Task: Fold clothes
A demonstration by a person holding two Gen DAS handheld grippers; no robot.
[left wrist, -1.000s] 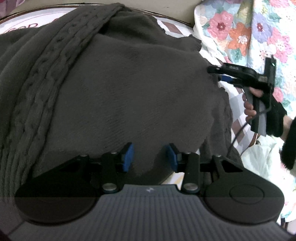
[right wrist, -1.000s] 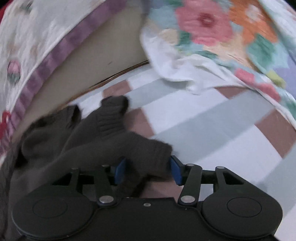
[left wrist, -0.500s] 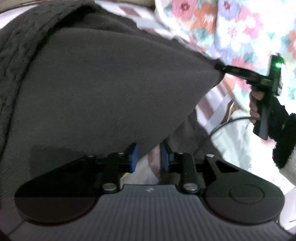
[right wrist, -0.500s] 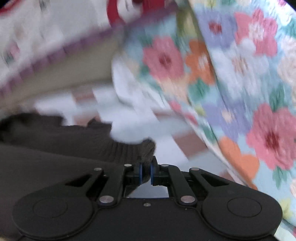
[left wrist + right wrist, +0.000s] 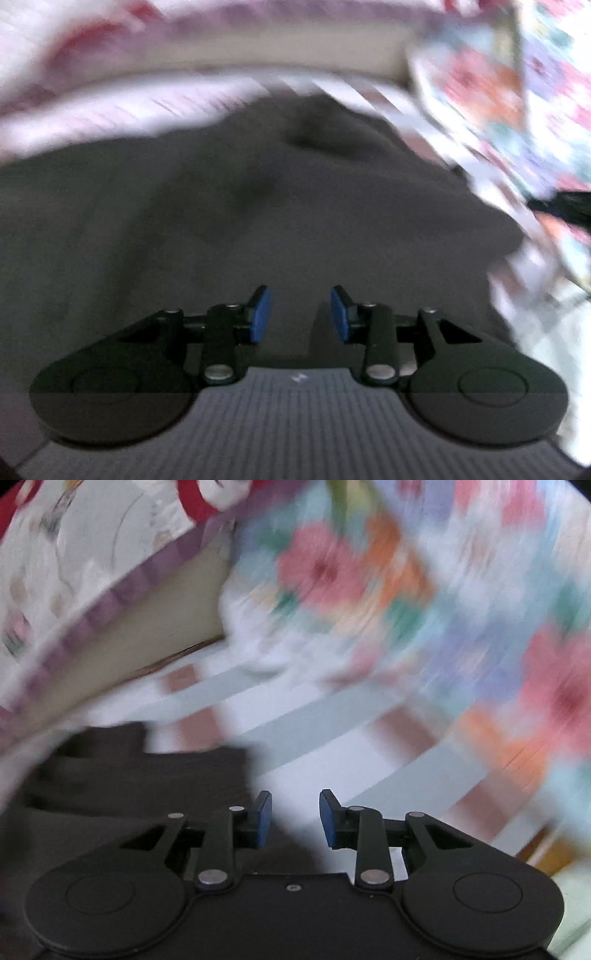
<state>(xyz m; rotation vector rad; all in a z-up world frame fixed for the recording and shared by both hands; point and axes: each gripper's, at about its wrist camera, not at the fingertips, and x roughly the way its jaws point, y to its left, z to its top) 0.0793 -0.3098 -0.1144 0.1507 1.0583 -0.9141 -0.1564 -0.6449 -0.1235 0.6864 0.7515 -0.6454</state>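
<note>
A dark grey-brown knitted sweater (image 5: 258,221) lies spread on the striped bed sheet and fills most of the left wrist view. My left gripper (image 5: 300,314) hovers just over it, open, with nothing between its blue pads. In the right wrist view the sweater (image 5: 140,775) shows as stacked layers at the lower left. My right gripper (image 5: 295,818) stands open at the sweater's right edge, over the striped sheet (image 5: 332,716). A dark shape at the right edge of the left wrist view may be the other gripper; blur hides it. Both views are motion-blurred.
A floral quilt (image 5: 424,602) is bunched at the right of the bed, also visible as the quilt (image 5: 509,81) in the left wrist view. A purple-trimmed patterned cloth (image 5: 74,572) and a beige wall strip run behind the bed. Bare striped sheet lies right of the sweater.
Half a second ago both grippers were shut on the sweater's edge, holding it lifted. Now both are open, and the sweater lies down in folded layers. Both cameras are moving fast.
</note>
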